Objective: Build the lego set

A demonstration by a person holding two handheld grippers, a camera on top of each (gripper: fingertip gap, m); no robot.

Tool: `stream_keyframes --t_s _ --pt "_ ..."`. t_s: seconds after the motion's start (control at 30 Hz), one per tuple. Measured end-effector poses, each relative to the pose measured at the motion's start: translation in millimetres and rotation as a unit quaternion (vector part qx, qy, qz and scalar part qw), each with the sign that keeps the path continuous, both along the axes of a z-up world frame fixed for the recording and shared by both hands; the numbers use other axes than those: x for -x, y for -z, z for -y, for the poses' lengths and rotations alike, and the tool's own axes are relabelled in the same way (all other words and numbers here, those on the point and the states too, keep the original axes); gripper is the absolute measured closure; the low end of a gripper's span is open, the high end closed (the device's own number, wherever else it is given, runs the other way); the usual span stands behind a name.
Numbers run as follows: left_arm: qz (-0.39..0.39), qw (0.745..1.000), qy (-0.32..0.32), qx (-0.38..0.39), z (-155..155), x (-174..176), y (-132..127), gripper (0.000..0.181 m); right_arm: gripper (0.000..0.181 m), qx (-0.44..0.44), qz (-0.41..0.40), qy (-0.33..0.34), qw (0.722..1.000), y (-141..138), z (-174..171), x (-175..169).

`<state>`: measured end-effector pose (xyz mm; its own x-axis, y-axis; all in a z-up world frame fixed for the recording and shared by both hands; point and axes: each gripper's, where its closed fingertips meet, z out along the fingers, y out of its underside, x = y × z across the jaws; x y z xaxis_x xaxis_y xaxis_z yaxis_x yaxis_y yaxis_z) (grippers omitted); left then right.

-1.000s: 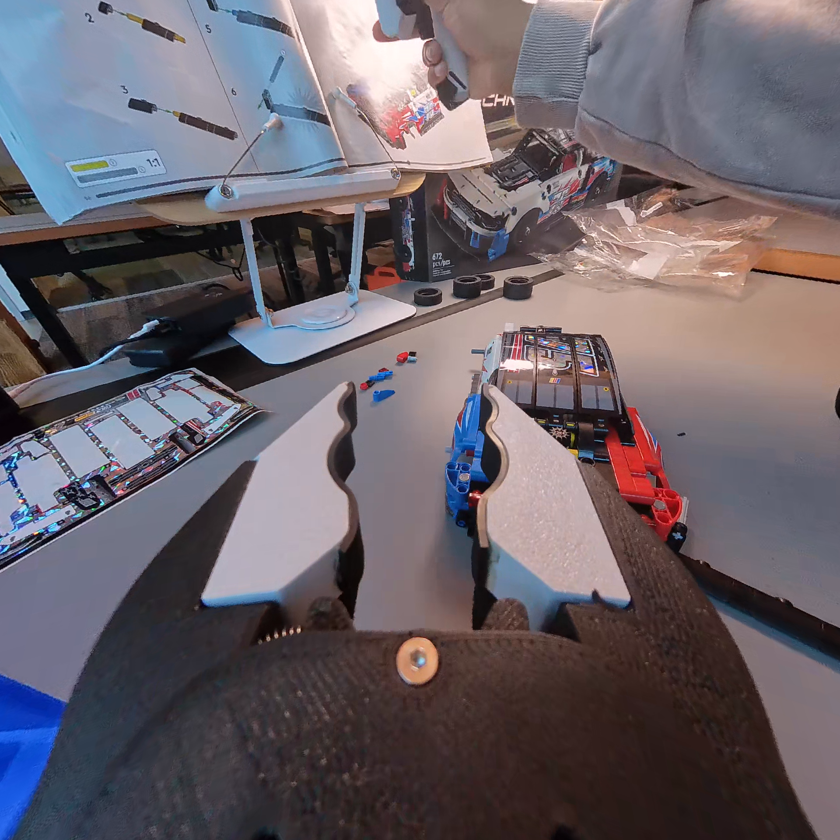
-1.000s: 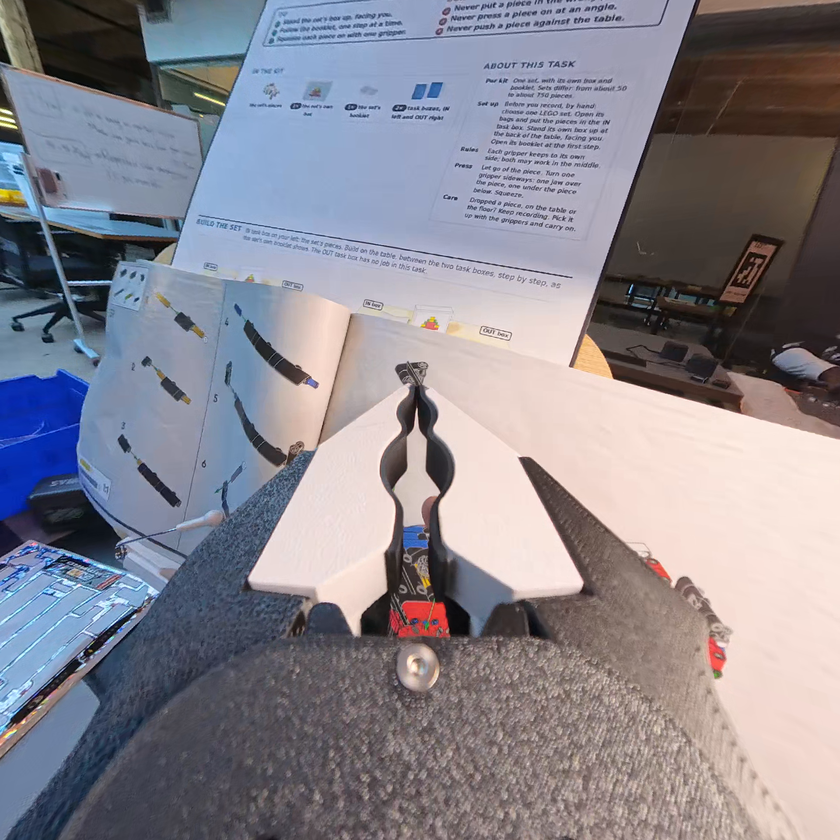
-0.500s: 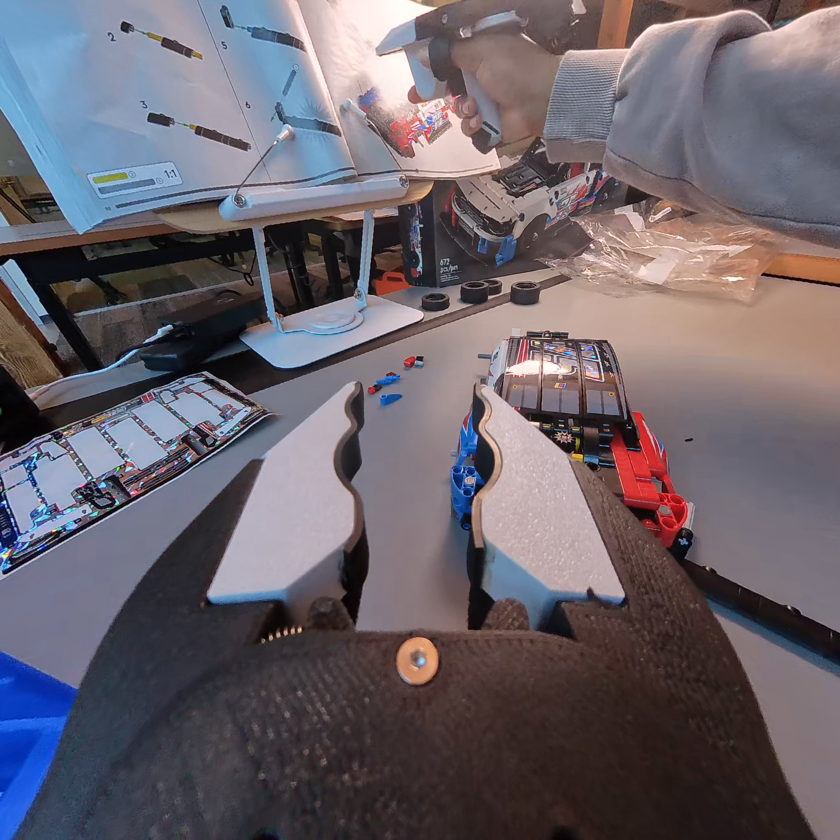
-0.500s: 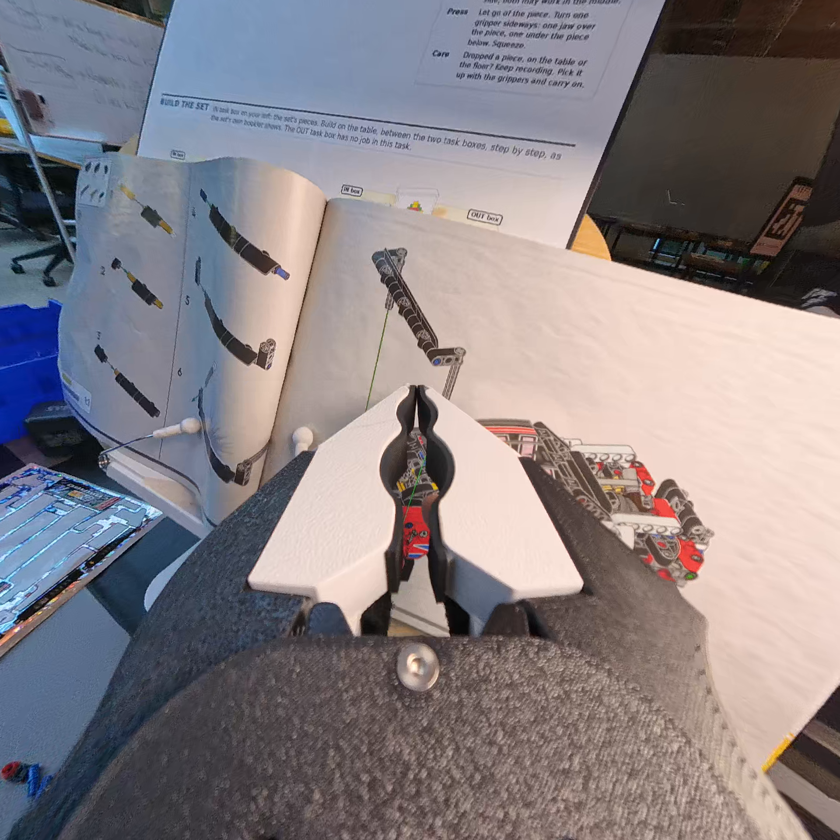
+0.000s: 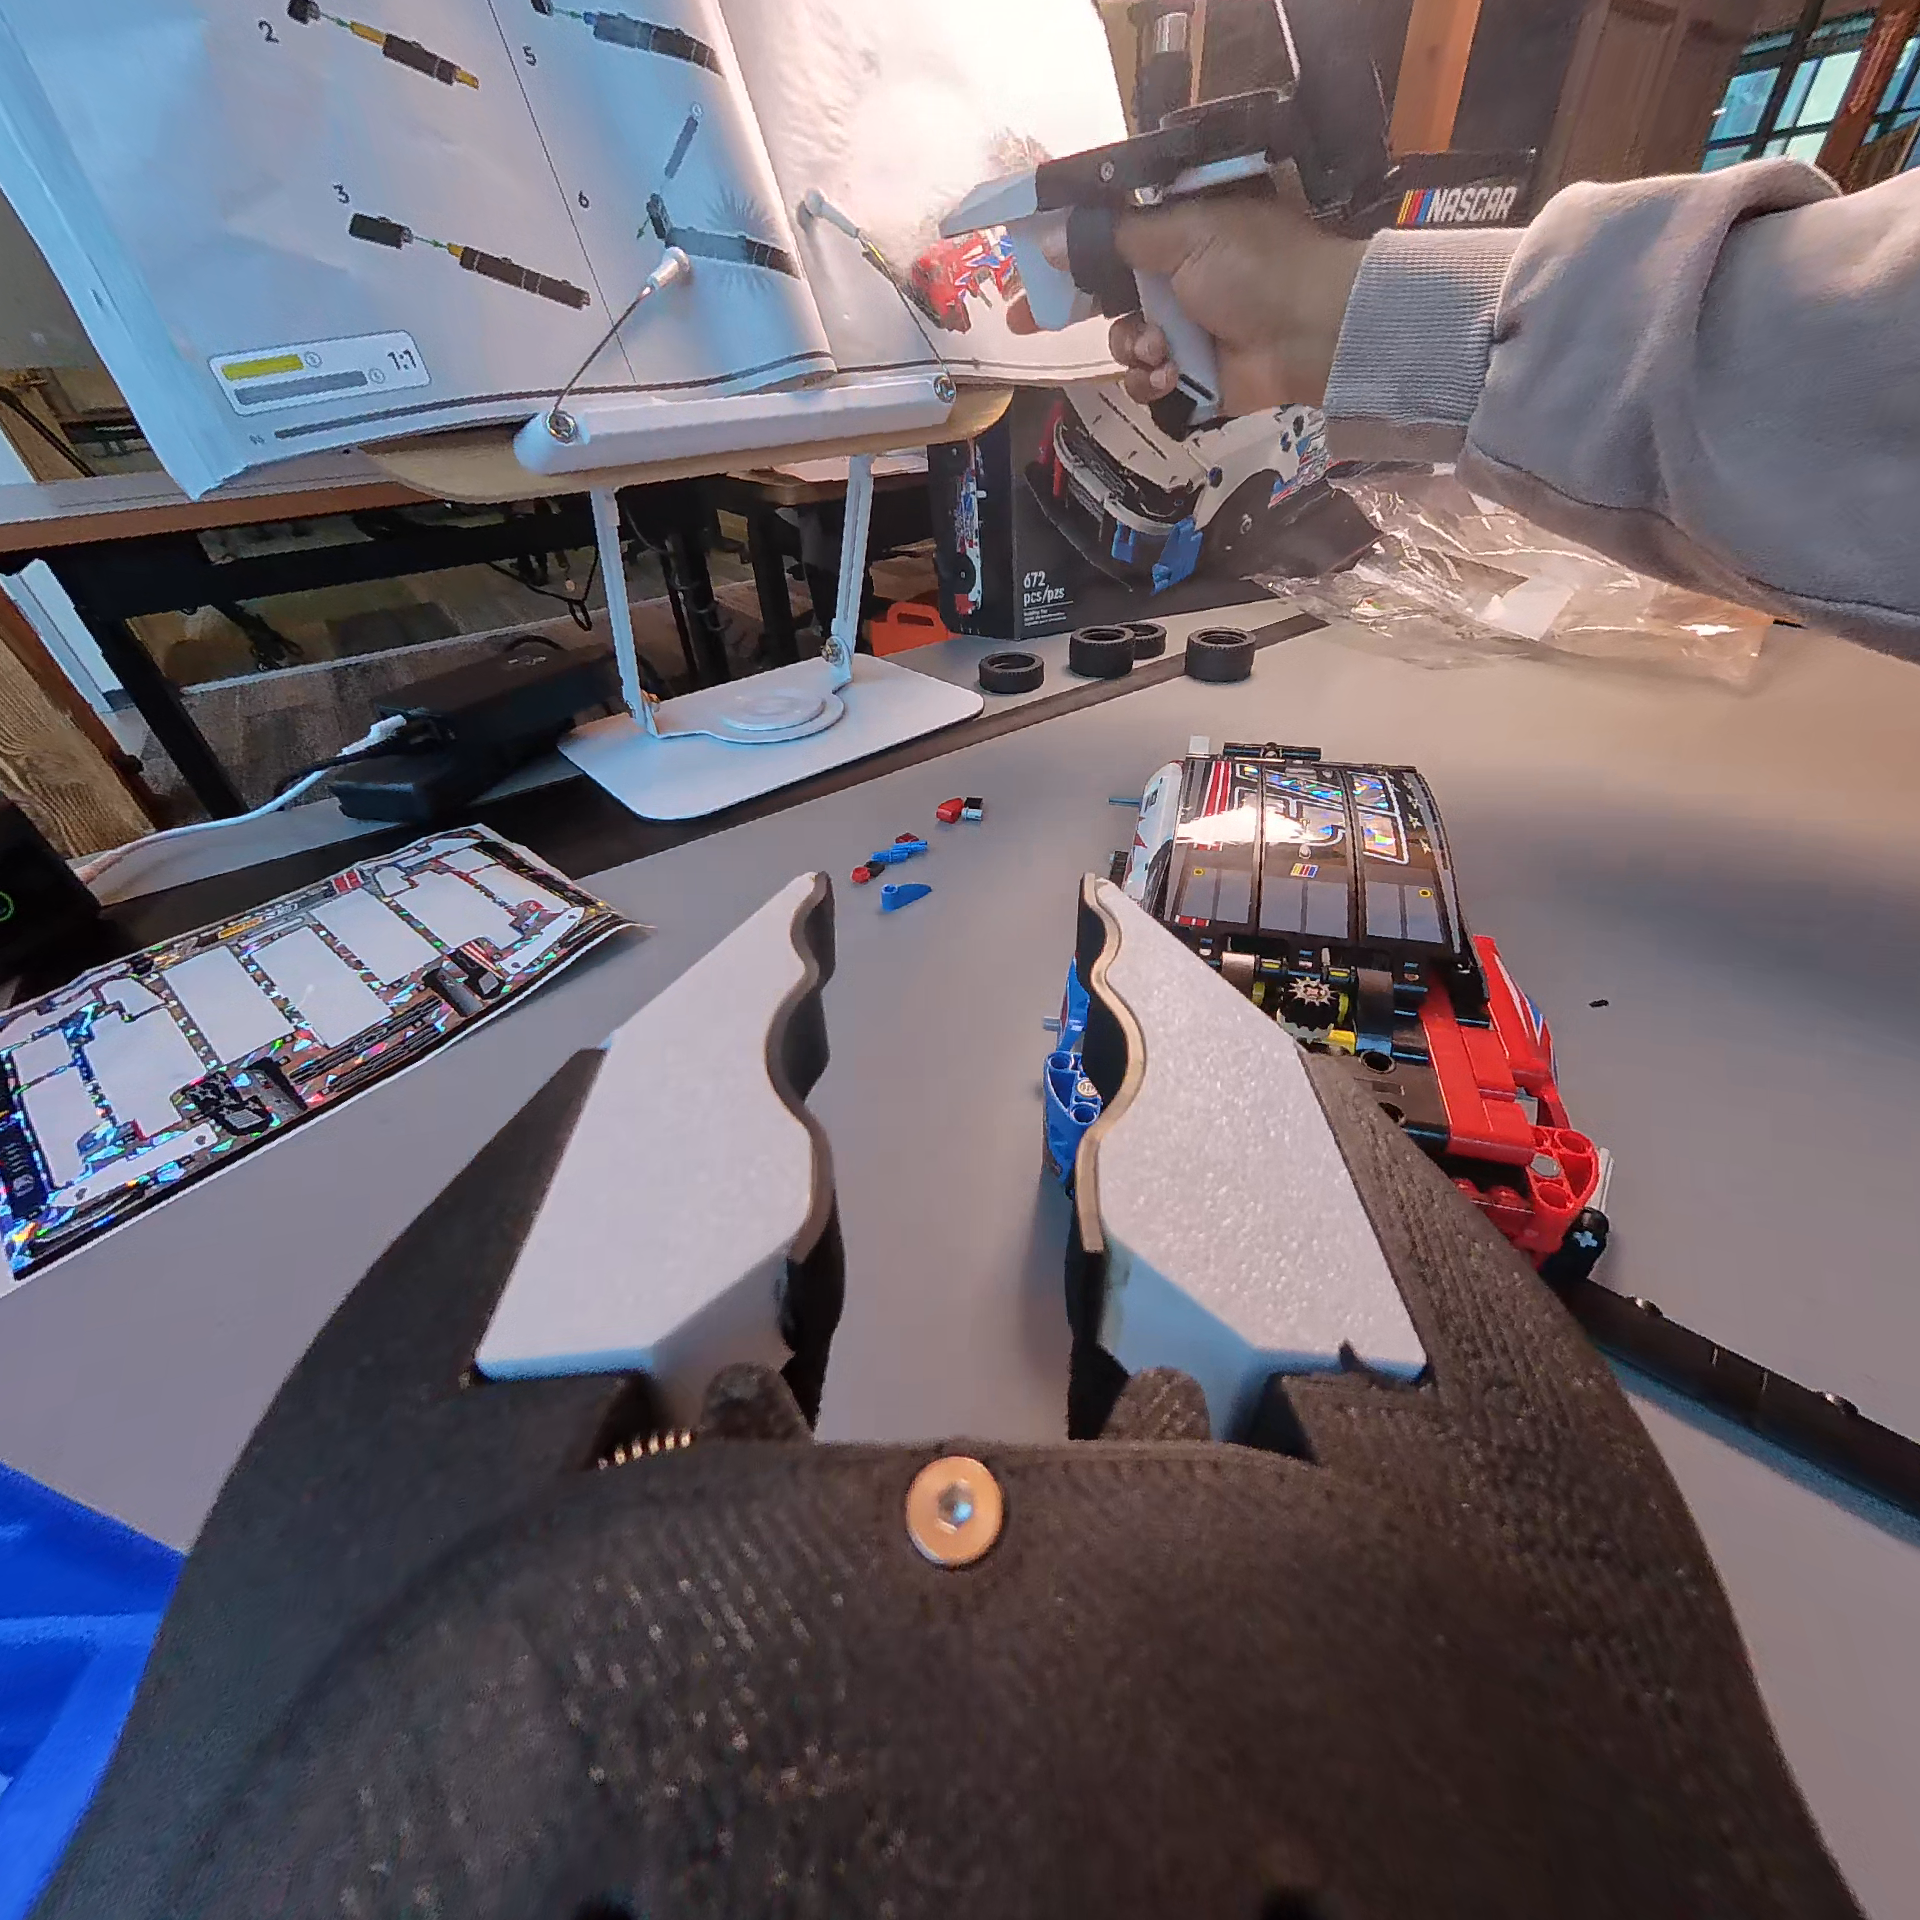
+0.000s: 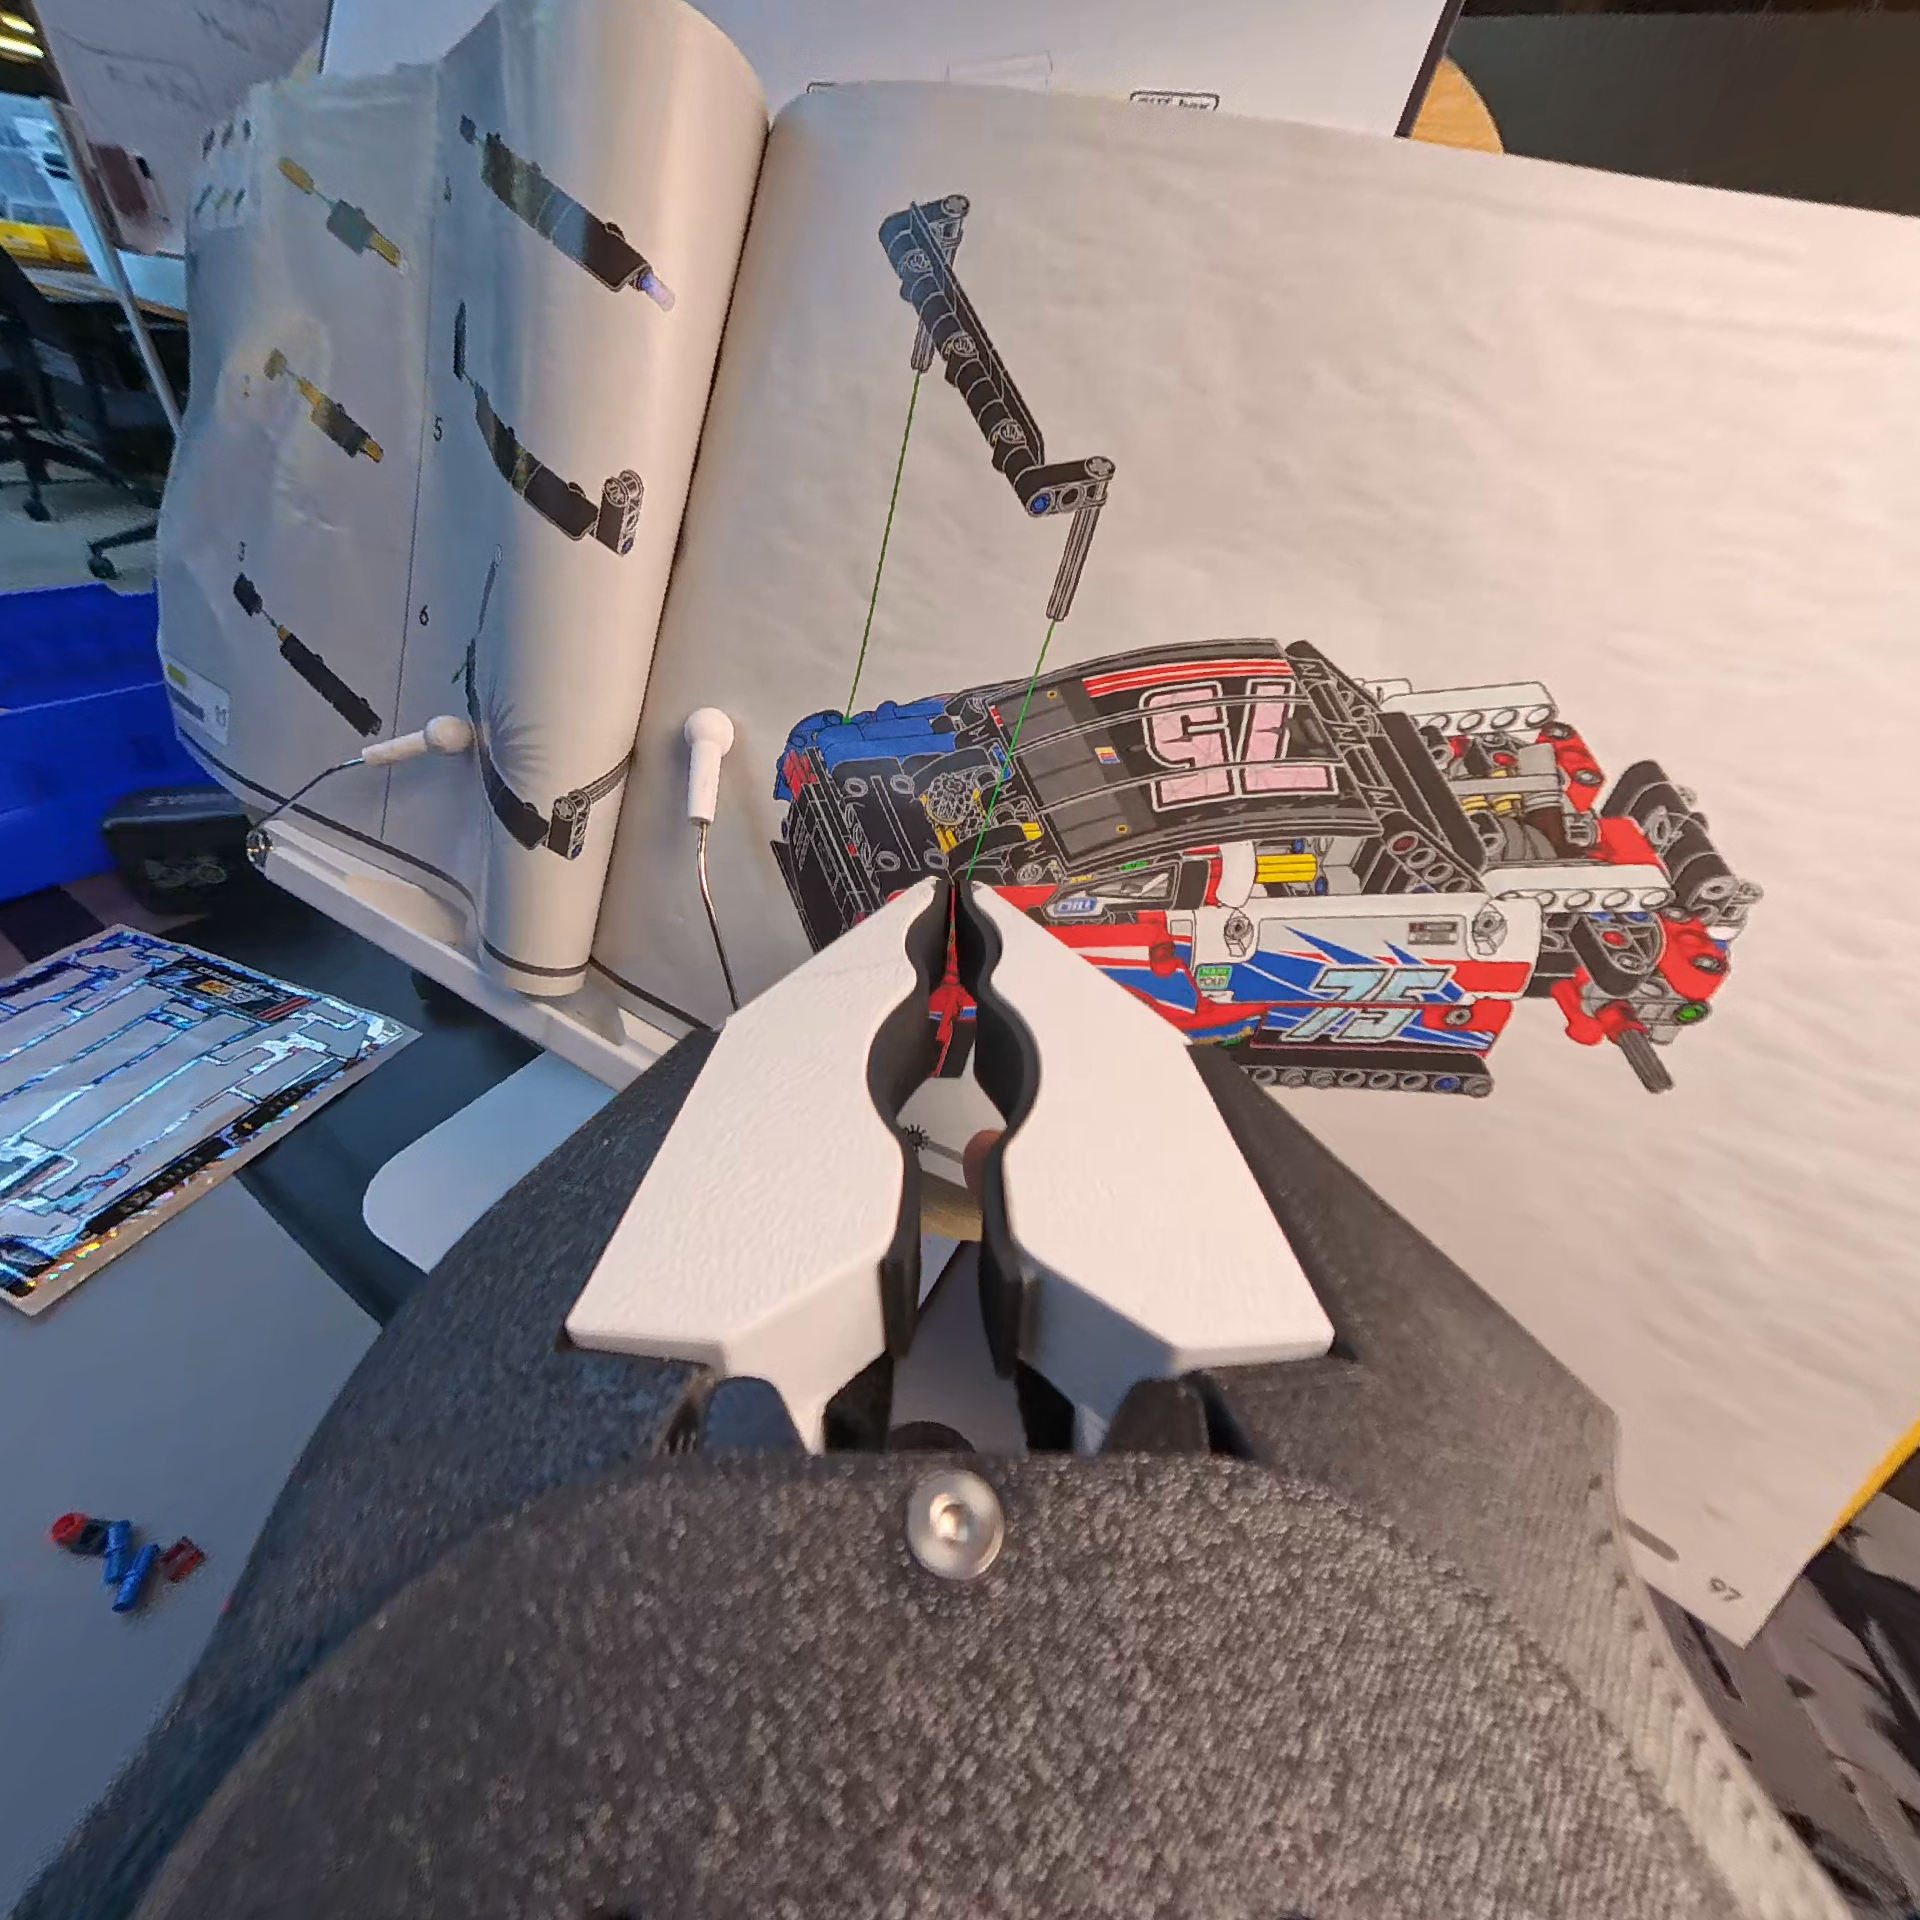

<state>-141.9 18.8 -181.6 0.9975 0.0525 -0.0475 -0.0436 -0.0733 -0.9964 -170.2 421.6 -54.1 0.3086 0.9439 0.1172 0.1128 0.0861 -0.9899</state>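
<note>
A: Where is the build?

B: The partly built black, blue and red brick race car (image 5: 1320, 966) lies flat on the grey counter (image 5: 1683, 894), right of centre in the left wrist view. The left claw (image 5: 954, 894) hovers low beside its blue end, fingers well apart with nothing between them.

A: And the other one?

B: The right claw (image 6: 957, 885) is raised at the upper right of that view, gripped by a hand (image 5: 1236, 281) in a grey sleeve (image 5: 1662, 384), level and aimed at the open white instruction booklet (image 6: 1351, 416) on its white stand (image 5: 748, 727). Its fingertips meet, with nothing held.

A: Loose parts?

B: Small blue and red loose pieces (image 5: 904, 857) lie centre frame, four black rubber tyres (image 5: 1101, 649) behind them, and a shiny sticker sheet (image 5: 260, 1018) at the left.
</note>
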Motion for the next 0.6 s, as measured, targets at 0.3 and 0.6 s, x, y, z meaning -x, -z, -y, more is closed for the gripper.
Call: stream_keyframes --t_s 0.3,0.6 --pt "0.003 1.0 -0.002 0.008 -1 1 4 0.137 0.181 -0.002 0.014 0.002 1.0 23 2 -6" --pt "0.007 1.0 -0.002 0.011 -2 2 6 0.137 0.181 0.005 0.014 0.001 1.0 31 2 -6"
